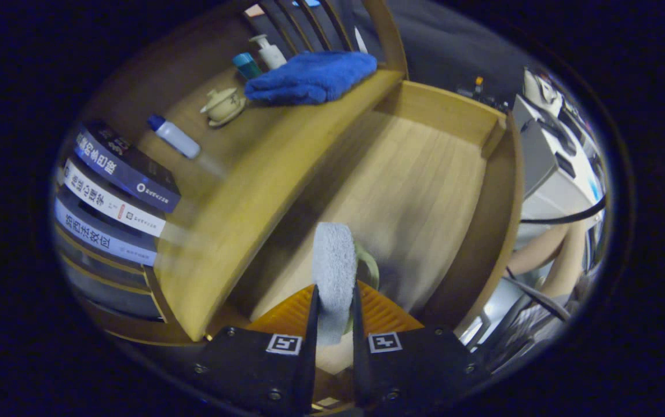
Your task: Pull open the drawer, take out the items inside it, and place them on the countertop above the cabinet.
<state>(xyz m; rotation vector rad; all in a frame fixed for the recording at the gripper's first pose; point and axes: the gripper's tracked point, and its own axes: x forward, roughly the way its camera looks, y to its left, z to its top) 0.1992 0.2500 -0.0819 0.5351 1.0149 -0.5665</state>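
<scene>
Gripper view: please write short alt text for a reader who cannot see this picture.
The gripper is shut on a grey sponge, held upright over an open wooden drawer. Beside the drawer, the countertop carries a folded blue towel, a small cup on a saucer, bottles and a stack of books.

Gripper (332, 313) closed on a sponge (333, 267), both fingers pressing its sides, sponge standing on edge between them and rising past the tips; held over the open drawer (425, 168), wooden floor bare beyond the sponge. On the countertop (263, 174) beside the drawer: blue towel (312, 75), small lidded cup (222, 104), white bottle (174, 136) lying on its side, pump bottle (269, 52), teal cup (247, 65); stacked books (115, 191) at the far end.
</scene>
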